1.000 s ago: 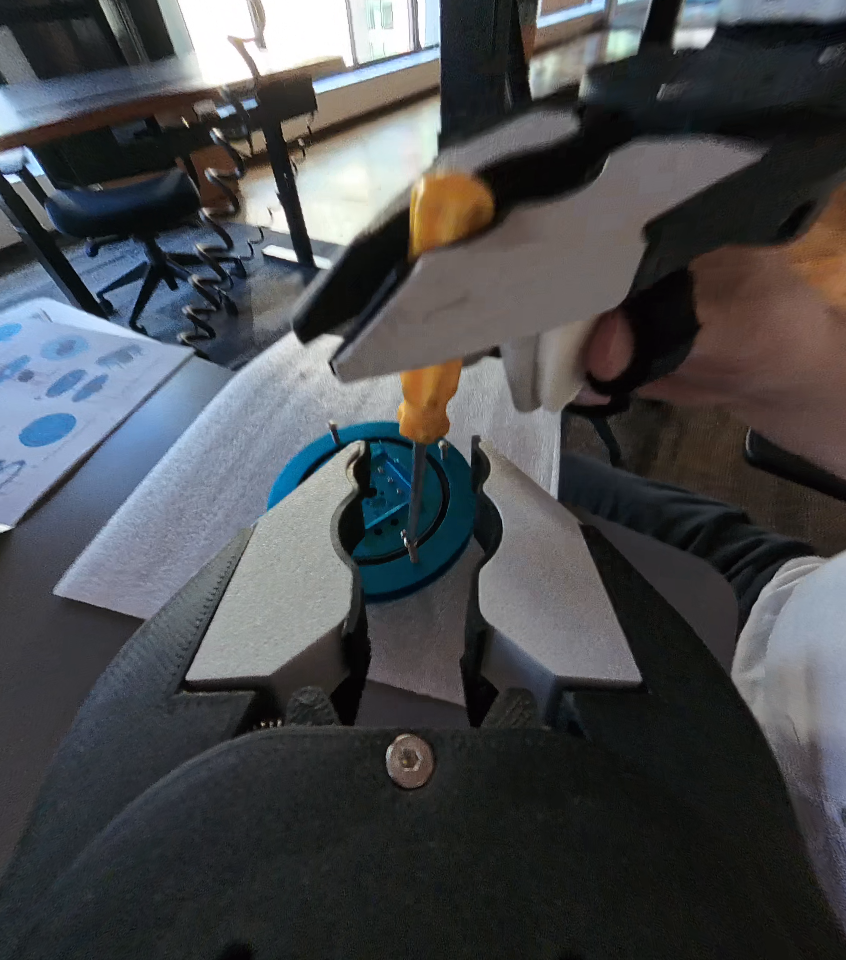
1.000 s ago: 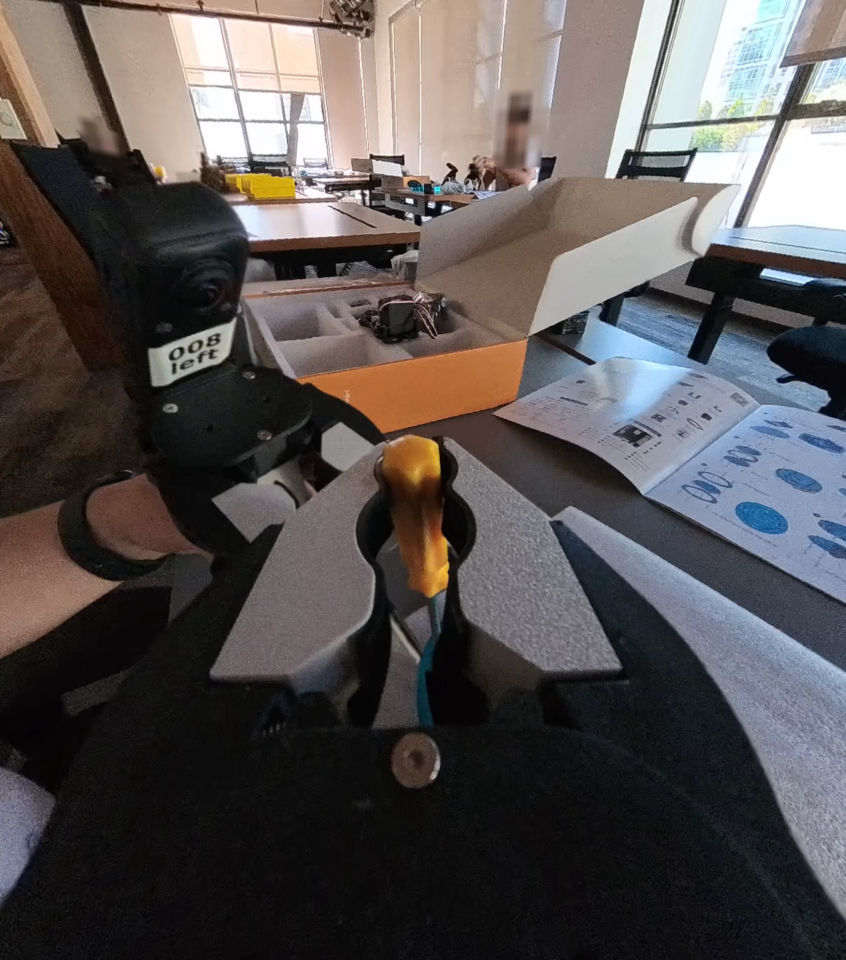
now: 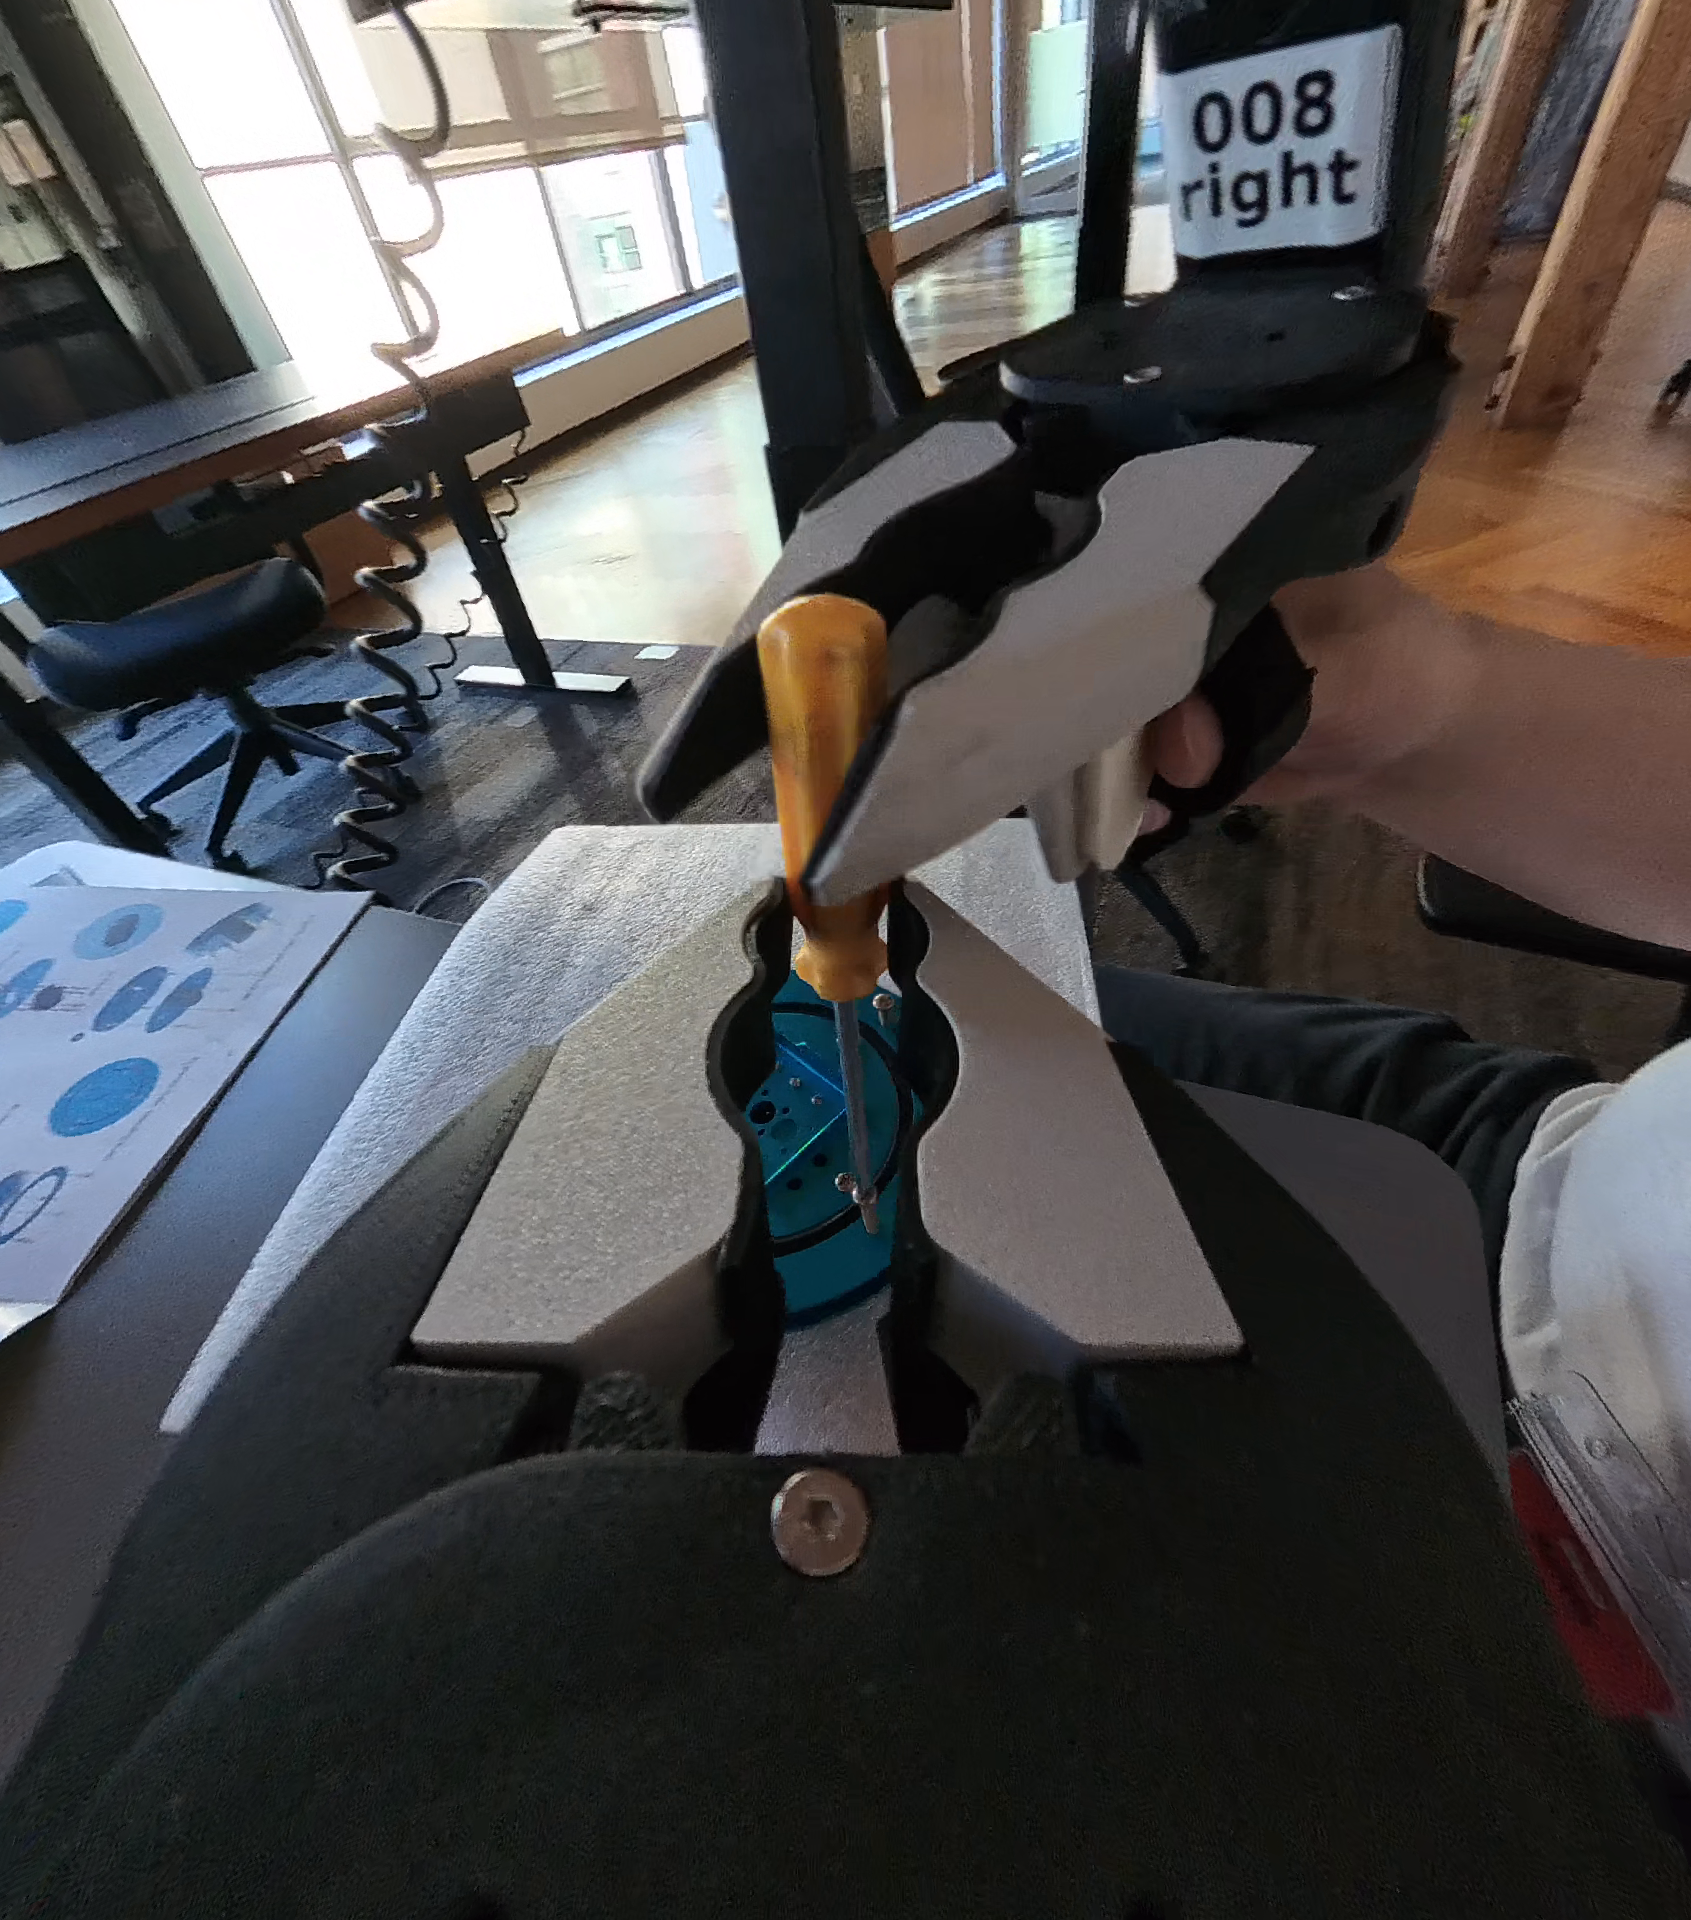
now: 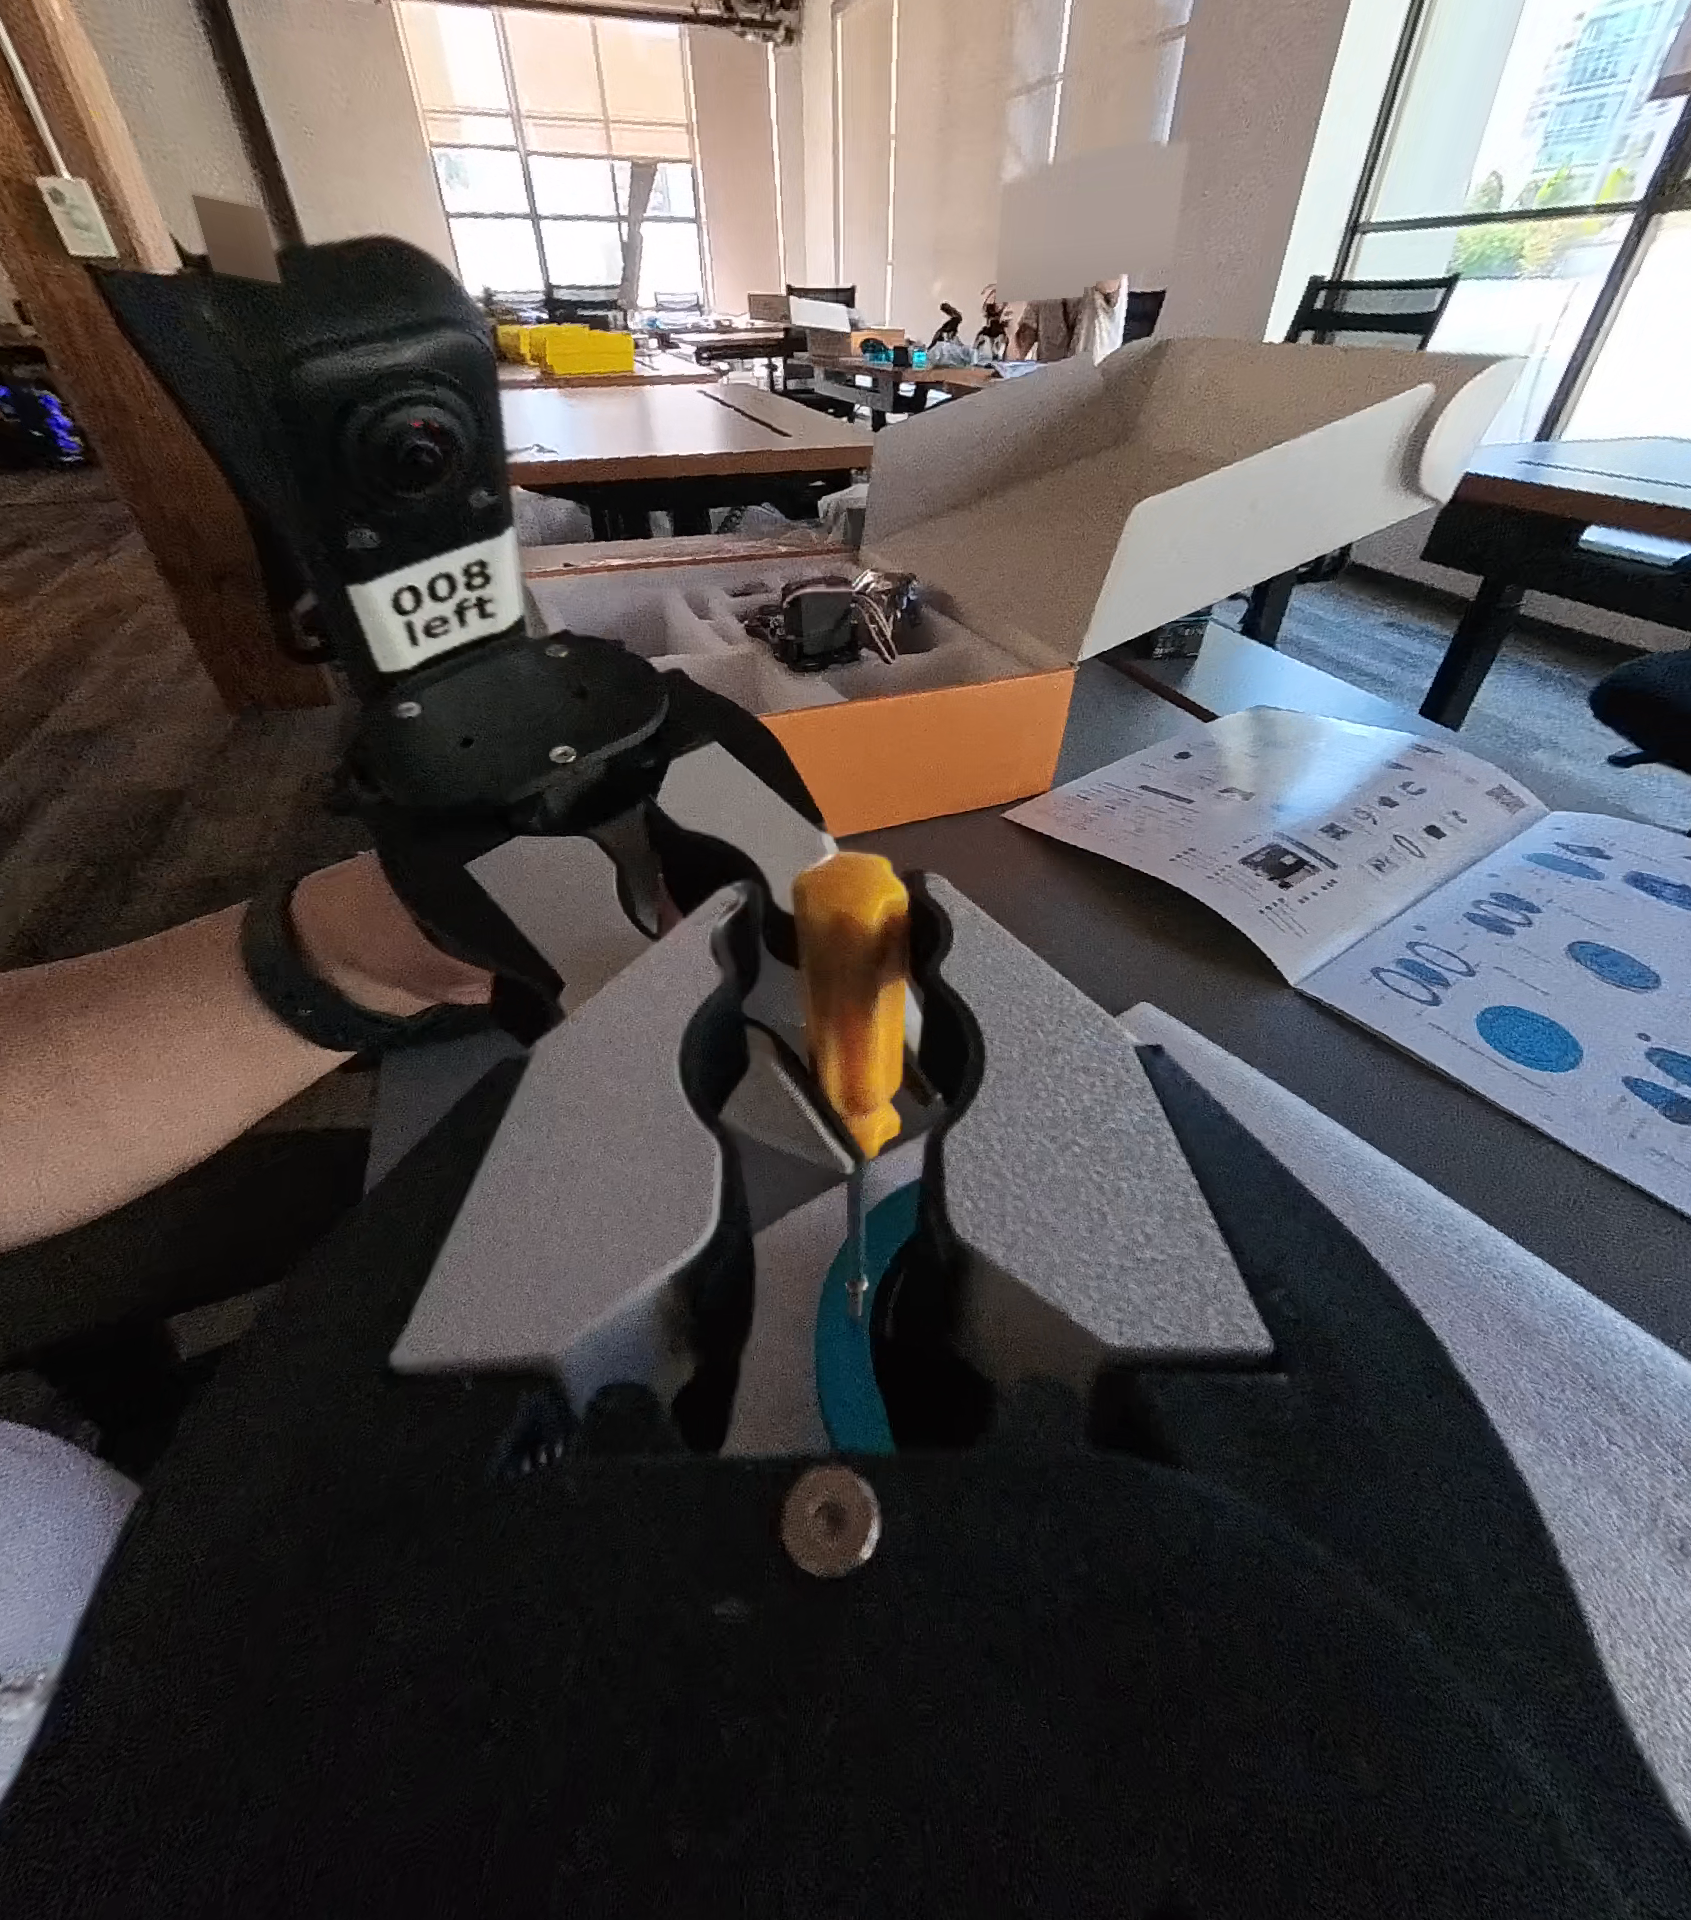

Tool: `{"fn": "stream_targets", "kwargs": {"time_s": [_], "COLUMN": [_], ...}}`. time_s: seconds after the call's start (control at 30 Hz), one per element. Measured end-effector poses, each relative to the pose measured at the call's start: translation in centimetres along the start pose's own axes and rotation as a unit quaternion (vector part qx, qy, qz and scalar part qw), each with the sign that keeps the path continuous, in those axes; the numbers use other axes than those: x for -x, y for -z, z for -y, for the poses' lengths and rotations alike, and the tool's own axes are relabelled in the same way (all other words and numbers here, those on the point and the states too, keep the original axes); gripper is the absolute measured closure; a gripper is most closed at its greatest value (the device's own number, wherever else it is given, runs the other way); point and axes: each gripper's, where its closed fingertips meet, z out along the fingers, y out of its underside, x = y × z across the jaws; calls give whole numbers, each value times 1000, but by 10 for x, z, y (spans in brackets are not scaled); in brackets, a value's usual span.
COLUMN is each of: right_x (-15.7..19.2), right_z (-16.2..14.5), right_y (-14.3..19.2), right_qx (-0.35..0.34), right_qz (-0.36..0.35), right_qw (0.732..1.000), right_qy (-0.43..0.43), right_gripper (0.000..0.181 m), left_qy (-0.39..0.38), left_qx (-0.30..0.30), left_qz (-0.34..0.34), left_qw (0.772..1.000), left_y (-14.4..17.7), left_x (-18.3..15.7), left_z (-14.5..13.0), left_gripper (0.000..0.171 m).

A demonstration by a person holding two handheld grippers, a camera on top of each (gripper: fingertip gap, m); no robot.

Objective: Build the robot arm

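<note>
The right gripper (image 3: 825, 831) has come down and nearer since a second ago, its fingers closed on the orange handle of the screwdriver (image 3: 820, 790). The tip now sits on a screw (image 3: 849, 1180) in the blue disc (image 3: 820, 1143). The left gripper (image 3: 825, 1091) has closed in around that disc, which stands on white foam (image 3: 384, 1122) between its fingers.
</note>
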Motion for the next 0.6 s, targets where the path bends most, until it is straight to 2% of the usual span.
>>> {"fn": "stream_targets", "kwargs": {"time_s": [0.03,0.07,0.17,0.3,0.37,0.5,0.53,0.57,0.6], "right_x": [2,3,-3,-3,-7,-5,-3,-3,-2], "right_z": [2,2,1,0,-1,-2,-2,0,1], "right_y": [1,2,1,-3,-3,-1,-1,-2,-2], "right_qx": [-1,0,8,19,29,49,55,54,51], "right_qz": [16,26,7,-13,-39,-49,-38,-26,-14], "right_qw": [1000,999,1000,1000,999,998,998,998,998], "right_qy": [-10,-18,-14,-18,-8,-9,-7,-13,-22], "right_gripper": [152,164,165,165,165,165,159,145,149], "left_qy": [0,4,36,38,29,18,22,25,28], "left_qx": [-4,-9,-16,-3,11,14,14,13,11], "left_qz": [-12,-26,-44,-13,2,-14,-22,-28,-35], "left_qw": [1000,1000,998,999,1000,1000,999,999,999], "left_y": [0,0,1,2,0,0,0,1,1], "left_x": [-1,-2,-3,1,1,-1,0,0,0], "left_z": [0,1,0,-3,-6,-6,-6,-6,-6], "left_gripper": [156,156,155,149,154,157,157,157,157]}}
